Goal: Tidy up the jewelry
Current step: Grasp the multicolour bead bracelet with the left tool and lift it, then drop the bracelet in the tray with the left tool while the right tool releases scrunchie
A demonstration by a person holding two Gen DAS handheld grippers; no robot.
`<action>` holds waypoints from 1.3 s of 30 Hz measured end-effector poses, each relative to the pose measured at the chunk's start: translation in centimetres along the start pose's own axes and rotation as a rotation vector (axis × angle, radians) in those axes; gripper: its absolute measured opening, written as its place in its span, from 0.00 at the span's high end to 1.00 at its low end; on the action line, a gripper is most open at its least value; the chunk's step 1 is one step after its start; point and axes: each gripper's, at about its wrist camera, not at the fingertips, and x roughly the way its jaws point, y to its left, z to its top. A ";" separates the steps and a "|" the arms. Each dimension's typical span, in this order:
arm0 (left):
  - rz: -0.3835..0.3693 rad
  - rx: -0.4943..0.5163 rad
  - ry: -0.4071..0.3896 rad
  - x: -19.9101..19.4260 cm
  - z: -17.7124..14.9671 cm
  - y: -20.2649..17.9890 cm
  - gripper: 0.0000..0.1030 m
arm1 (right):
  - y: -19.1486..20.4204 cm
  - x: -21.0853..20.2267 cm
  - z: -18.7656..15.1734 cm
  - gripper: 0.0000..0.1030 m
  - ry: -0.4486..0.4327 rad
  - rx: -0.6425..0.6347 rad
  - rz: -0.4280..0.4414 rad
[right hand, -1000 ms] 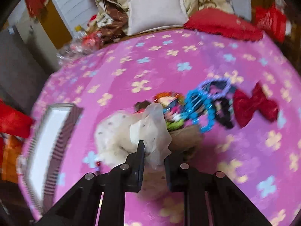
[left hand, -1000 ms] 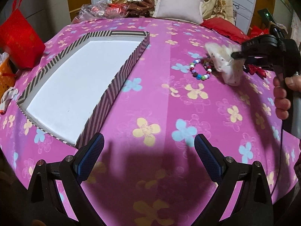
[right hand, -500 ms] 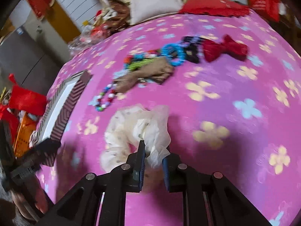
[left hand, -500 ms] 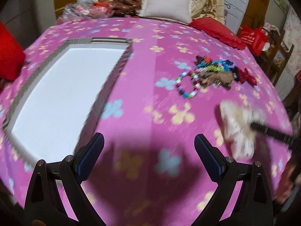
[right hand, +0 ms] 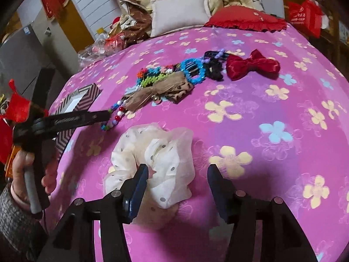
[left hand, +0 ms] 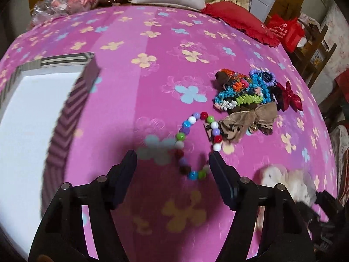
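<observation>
The bead bracelet (left hand: 196,144) lies flat on the pink flowered bedspread (left hand: 152,83) as a narrow loop. In the left wrist view its long axis runs from the near end, between the fingertips, up and away to a far end that points at the heap of hair ties (left hand: 242,87). Its right side touches the brown bow (left hand: 246,122). The striped box (left hand: 72,113), white inside, lies to the left, well apart from the loop.

The left gripper (left hand: 173,159) hangs over the near end of the bracelet. Its jaws have just been closing and stand about half apart. The near beads lie between the fingertips, and the right tip is at the loop's right side, but the pads do not press on it.

The right gripper (right hand: 177,172) has just been opening. Its jaws stand about half apart, and the white dotted scrunchie (right hand: 157,159) lies loose on the bedspread. The left finger (right hand: 139,183) overlaps the scrunchie's near edge; the right finger is clear of it. The scrunchie's fabric spreads from the left finger up and away.

In the right wrist view, a hand (right hand: 24,174) in a grey knit sleeve holds the left gripper's handle, and pale lettering on that gripper's side is too blurred to read. A red bow (right hand: 253,64) lies at the far end of the heap. The red bag (right hand: 305,17) beyond the bed bears white print too small to read.
</observation>
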 end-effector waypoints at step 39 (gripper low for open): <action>0.041 -0.392 -0.272 -9.6 1.3 23.4 0.93 | 24.1 2.4 8.9 0.85 0.013 -0.327 0.061</action>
